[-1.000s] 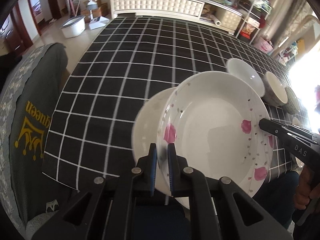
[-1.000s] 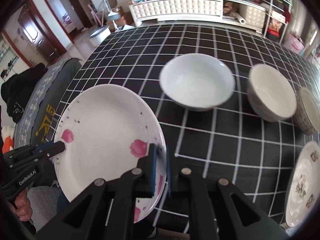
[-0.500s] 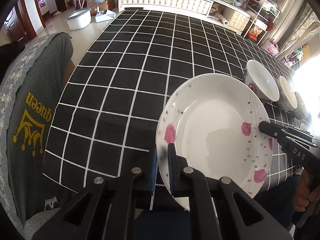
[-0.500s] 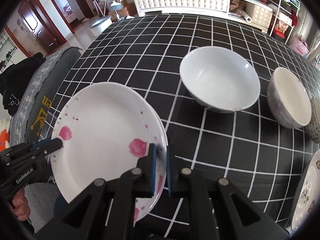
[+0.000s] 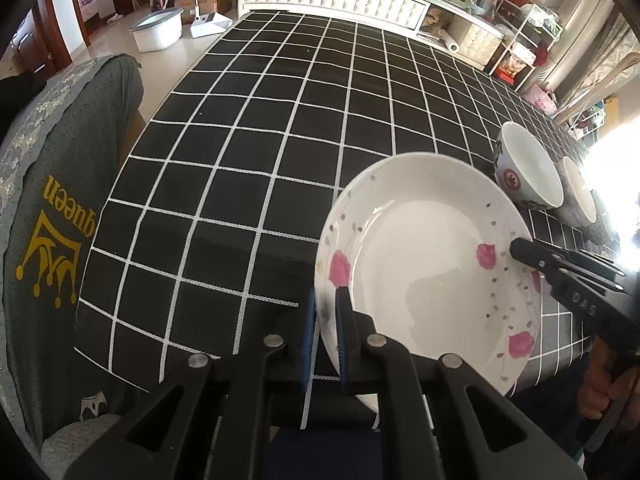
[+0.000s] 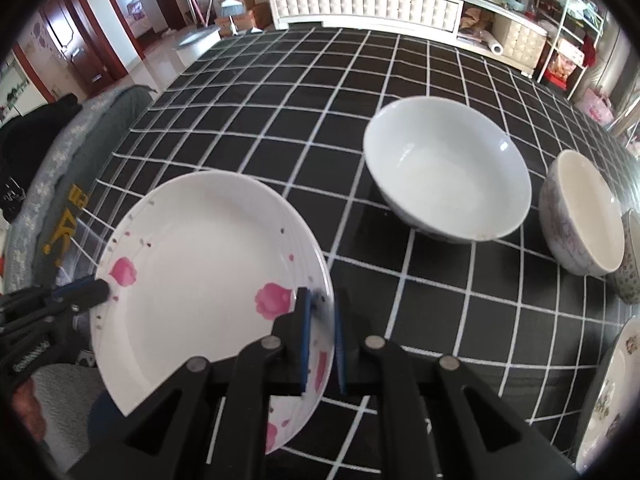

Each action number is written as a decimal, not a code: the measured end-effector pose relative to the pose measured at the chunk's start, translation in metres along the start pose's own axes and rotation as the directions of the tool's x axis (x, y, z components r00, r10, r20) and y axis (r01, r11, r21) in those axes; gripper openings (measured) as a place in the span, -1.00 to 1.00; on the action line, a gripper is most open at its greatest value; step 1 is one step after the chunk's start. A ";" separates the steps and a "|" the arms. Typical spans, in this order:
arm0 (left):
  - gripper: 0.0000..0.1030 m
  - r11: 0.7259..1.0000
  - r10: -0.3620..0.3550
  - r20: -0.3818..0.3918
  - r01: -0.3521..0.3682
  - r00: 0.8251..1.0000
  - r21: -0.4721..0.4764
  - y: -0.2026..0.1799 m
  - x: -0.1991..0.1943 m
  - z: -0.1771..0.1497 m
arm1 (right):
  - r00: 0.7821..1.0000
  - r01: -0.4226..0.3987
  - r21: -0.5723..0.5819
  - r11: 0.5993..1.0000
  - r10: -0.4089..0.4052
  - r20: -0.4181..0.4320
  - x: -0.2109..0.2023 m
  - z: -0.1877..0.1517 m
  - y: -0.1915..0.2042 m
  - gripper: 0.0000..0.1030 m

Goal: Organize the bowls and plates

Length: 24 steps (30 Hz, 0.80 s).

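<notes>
Here you hold one white plate with pink flowers point(image 5: 424, 264) between both tools, over the near edge of the table point(image 5: 280, 128) with its black, white-gridded cloth. Your left gripper point(image 5: 323, 332) is clamped on the plate's left rim, its blue pads tight against both faces. Your right gripper point(image 6: 320, 336) takes the opposite rim: the rim sits between its blue pads, with a thin gap showing on the outer side, so the hold looks lighter there. In the left wrist view the right tool's black tip comes in from the right onto the rim, with your hand point(image 5: 600, 376) gripping its handle below. The plate is tilted, its near part hanging past the table edge. Farther along the table stands a wide white bowl point(image 6: 448, 164), well apart from the plate, then a patterned bowl with a cream inside point(image 6: 584, 216) just beside it, and a third bowl point(image 6: 632, 256) cut off by the frame. Another flowered plate point(image 6: 608, 392) lies at the right edge. A chair in a grey cover point(image 5: 56, 200) printed with a gold crown stands at the table's left side.
</notes>
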State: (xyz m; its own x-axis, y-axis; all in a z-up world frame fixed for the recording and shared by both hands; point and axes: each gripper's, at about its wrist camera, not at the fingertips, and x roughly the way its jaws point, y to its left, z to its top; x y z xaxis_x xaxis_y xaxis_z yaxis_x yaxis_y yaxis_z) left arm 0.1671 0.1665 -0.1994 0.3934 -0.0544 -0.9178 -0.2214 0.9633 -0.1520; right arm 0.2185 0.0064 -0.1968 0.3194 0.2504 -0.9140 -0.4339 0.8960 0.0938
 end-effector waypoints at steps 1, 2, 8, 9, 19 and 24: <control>-0.84 1.000 0.012 0.003 -0.012 1.000 0.010 -0.001 -0.001 0.000 | 1.000 0.001 -0.008 1.000 -0.001 0.004 0.000 -0.001 0.001 -0.71; -0.84 1.000 0.018 0.003 -0.018 1.000 0.016 -0.002 -0.001 0.001 | 1.000 0.006 -0.014 1.000 -0.006 0.007 -0.001 -0.002 0.002 -0.71; -0.84 1.000 0.007 0.024 -0.008 1.000 0.006 0.000 -0.006 0.000 | 1.000 0.000 0.006 1.000 0.000 0.011 -0.004 -0.003 -0.003 -0.71; -0.84 1.000 0.008 0.034 -0.009 0.999 0.010 -0.001 -0.009 0.000 | 1.000 0.007 0.007 1.000 -0.007 0.011 -0.005 -0.003 -0.003 -0.71; -0.84 0.999 -0.005 0.097 0.001 0.995 0.042 -0.019 -0.040 -0.002 | 0.993 0.012 0.011 1.000 -0.013 0.118 -0.045 -0.002 -0.006 0.23; -0.83 0.997 -0.033 0.131 0.023 0.991 0.076 -0.042 -0.059 -0.006 | 0.985 0.017 0.033 0.999 -0.023 0.169 -0.073 -0.009 -0.016 0.34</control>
State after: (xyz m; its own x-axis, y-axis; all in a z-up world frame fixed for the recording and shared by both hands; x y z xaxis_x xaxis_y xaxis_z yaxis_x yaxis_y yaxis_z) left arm 0.1475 0.1279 -0.1417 0.5144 -0.0513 -0.8560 -0.1433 0.9790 -0.1447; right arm 0.1948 -0.0296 -0.1349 0.4673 0.2885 -0.8357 -0.4002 0.9119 0.0911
